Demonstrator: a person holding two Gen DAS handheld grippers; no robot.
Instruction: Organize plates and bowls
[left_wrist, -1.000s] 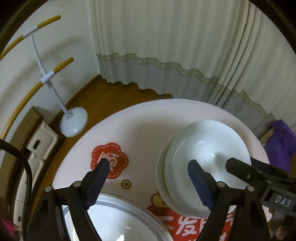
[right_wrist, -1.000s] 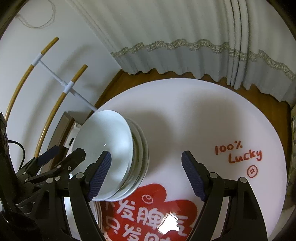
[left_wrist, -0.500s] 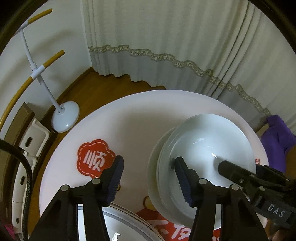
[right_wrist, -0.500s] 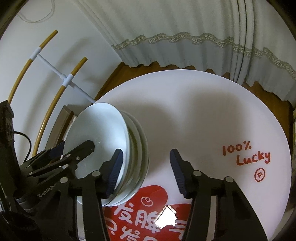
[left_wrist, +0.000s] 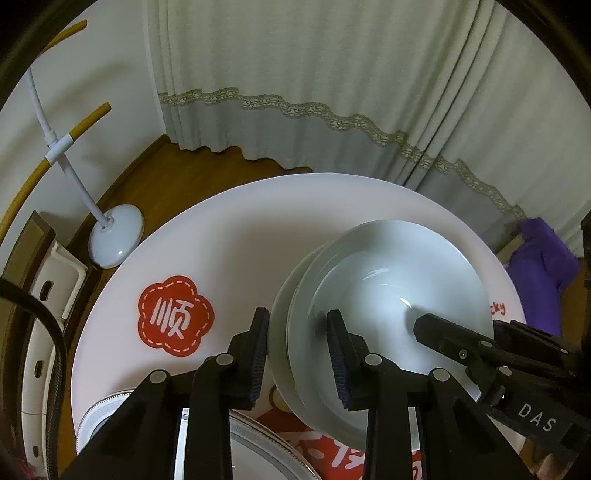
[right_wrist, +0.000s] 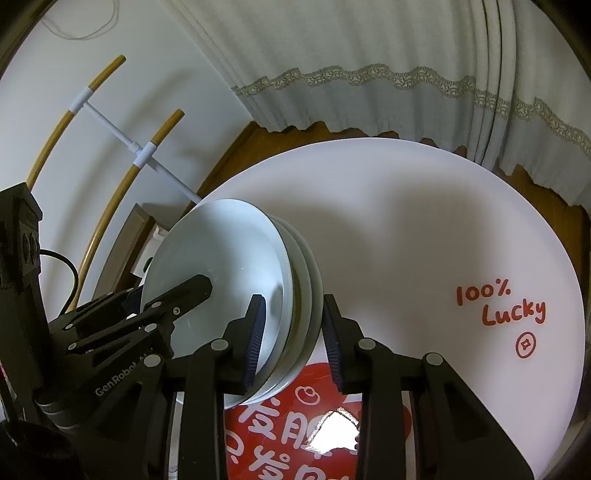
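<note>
A stack of white bowls (left_wrist: 399, 295) stands on the round white table (left_wrist: 221, 240) with red prints. My left gripper (left_wrist: 297, 317) straddles the stack's left rim, one pad outside and one inside the top bowl. Its jaws are closing and the pads look pressed on the rim. In the right wrist view the same stack (right_wrist: 214, 258) sits at centre left. My right gripper (right_wrist: 293, 301) straddles its right rim, and its jaws are closing too, pads against the rims. A silver-rimmed plate (left_wrist: 258, 439) lies near the table's front edge, partly hidden.
A white stand with a round base (left_wrist: 116, 236) and wooden hoops (right_wrist: 147, 147) rises off the table's left side. Grey curtains (left_wrist: 332, 74) hang behind. A purple cloth (left_wrist: 543, 266) lies at the far right. The table's right half (right_wrist: 406, 221) carries only red printed lettering.
Both grippers' jaws have narrowed from wide apart onto the stack's opposite rims. The left gripper has shifted towards the stack and slightly down. The right gripper has stayed in place.
</note>
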